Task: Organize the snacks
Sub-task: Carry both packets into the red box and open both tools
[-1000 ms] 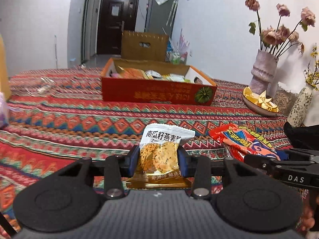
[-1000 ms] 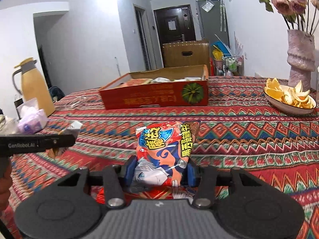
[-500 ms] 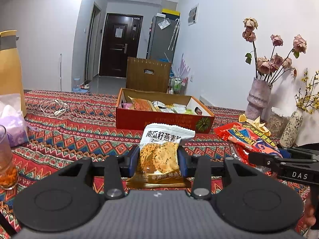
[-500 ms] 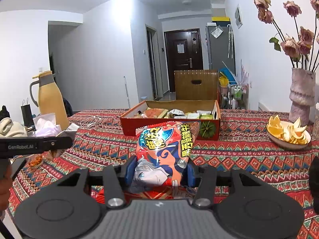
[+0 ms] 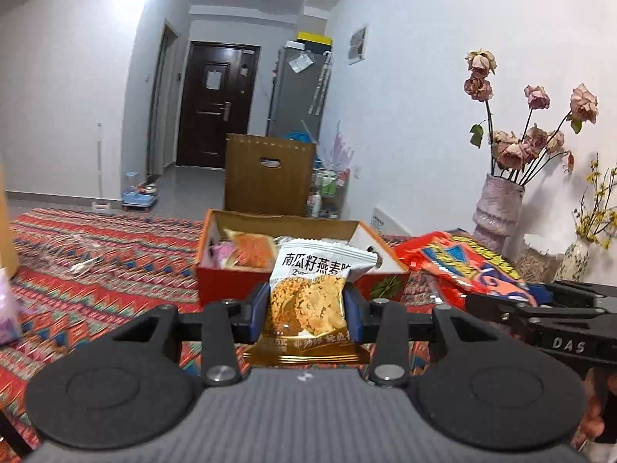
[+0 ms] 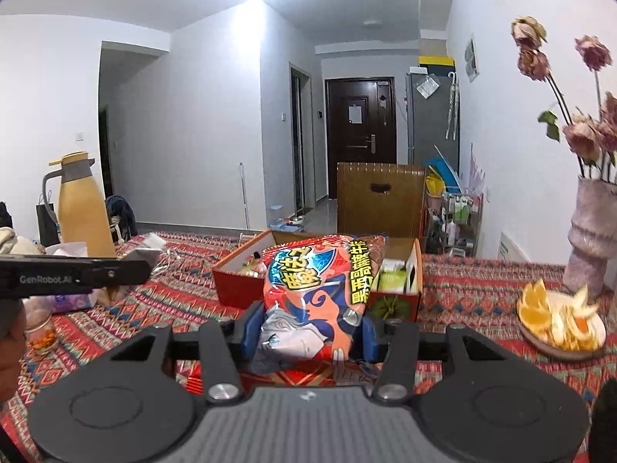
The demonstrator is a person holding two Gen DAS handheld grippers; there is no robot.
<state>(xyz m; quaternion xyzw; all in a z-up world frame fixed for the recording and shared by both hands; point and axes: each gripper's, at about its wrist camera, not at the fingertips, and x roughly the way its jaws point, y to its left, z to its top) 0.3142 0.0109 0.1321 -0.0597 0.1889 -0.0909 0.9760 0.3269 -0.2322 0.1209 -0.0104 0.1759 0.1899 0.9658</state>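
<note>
Two grippers raised before the box (image 5: 270, 289): left gripper (image 5: 306, 310) clamps an oat packet (image 5: 308, 293), right gripper (image 6: 310, 332) clamps a red bag (image 6: 316, 293).

the oat packet (image 5: 308, 289) covers the box's (image 5: 231, 289) middle contents. lower right, the red bag's (image 5: 462, 266) lower end hides behind the right gripper (image 5: 540, 308). at the far left edge, the flask (image 5: 7, 239) is cut off, and the cloth (image 5: 96, 262) is blurred.
</note>
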